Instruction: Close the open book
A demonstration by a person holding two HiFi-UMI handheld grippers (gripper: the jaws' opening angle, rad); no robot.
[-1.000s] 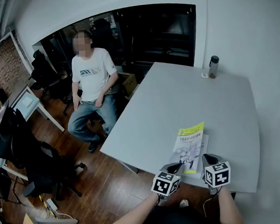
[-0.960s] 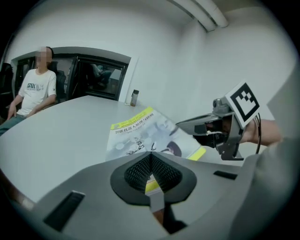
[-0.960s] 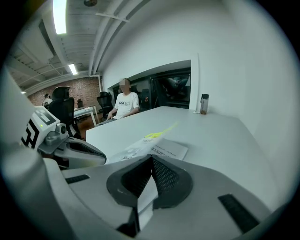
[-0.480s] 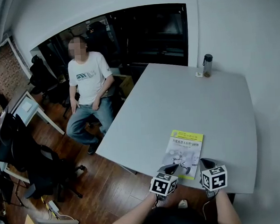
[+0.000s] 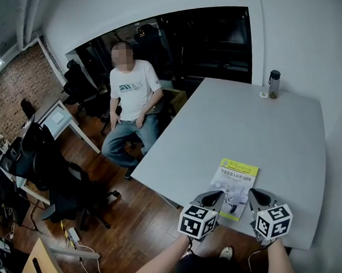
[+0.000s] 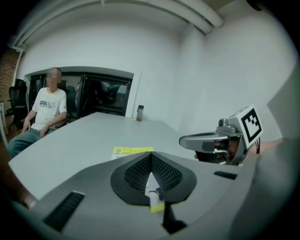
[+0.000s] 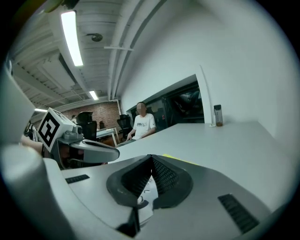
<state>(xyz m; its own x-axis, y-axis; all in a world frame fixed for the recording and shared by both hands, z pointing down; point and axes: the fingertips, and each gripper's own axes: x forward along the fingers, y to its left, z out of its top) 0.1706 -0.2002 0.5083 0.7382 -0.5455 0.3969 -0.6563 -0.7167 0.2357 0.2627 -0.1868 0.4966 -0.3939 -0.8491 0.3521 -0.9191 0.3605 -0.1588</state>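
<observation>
The book (image 5: 237, 179) lies closed and flat near the front edge of the grey table (image 5: 274, 126), its yellow-and-white cover facing up. My left gripper (image 5: 221, 194) hovers just before the book's near left corner, jaws shut and empty. My right gripper (image 5: 251, 192) hangs beside it at the book's near right corner, also shut and empty. In the left gripper view the shut jaws (image 6: 151, 156) point over the book (image 6: 132, 151), with the right gripper (image 6: 211, 140) alongside. In the right gripper view only the book's yellow edge (image 7: 180, 161) shows past the shut jaws (image 7: 151, 158).
A dark bottle (image 5: 274, 83) stands at the table's far right corner. A person in a white T-shirt (image 5: 132, 95) sits on a chair beyond the table's left edge. Office chairs (image 5: 58, 180) and desks fill the wooden floor at the left.
The book's cover, partly lifted a second ago, now lies flat and closed. Both grippers have risen off the book and drawn back toward me. The head view has shifted.
</observation>
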